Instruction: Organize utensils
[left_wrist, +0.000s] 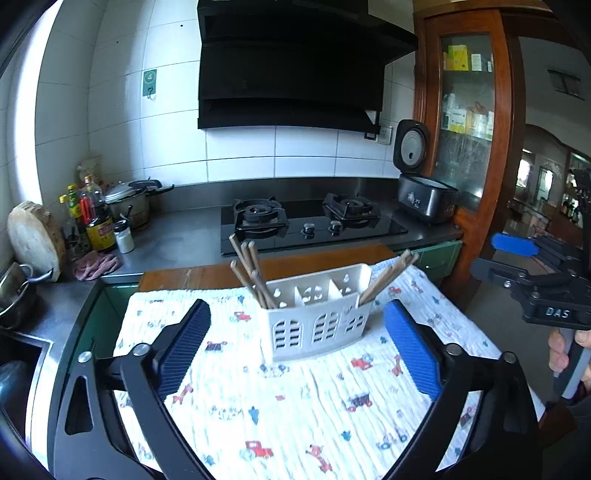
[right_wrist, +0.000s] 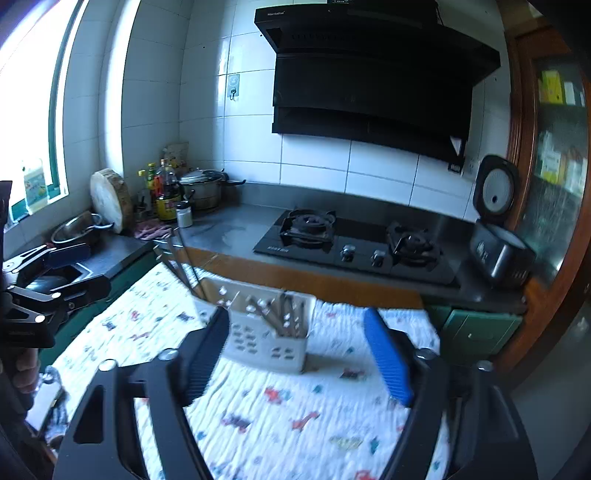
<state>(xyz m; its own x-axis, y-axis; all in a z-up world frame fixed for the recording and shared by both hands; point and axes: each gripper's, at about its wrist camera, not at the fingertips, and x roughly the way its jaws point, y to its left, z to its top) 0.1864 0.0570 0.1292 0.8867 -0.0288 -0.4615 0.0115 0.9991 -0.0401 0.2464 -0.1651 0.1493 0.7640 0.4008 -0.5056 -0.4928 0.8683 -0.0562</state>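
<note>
Motion blur smears the white slotted plastic utensil holder (right_wrist: 266, 325) and its brown wooden chopsticks (right_wrist: 284, 314) in the right wrist view, their lower ends hidden inside.

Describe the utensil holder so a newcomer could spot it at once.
In front of the gas stove is a table spread with a white cartoon-print cloth. On it stands the white plastic utensil holder, with window-shaped cutouts and three compartments; chopsticks lean from both end compartments.

I see a black gas hob (left_wrist: 314, 225) set in the steel counter: range hood (left_wrist: 291, 66) above it, open rice cooker (left_wrist: 424, 195) to its right, sauce bottles (left_wrist: 94, 218) (and a lidded pot (left_wrist: 129, 199)) to its left.
</note>
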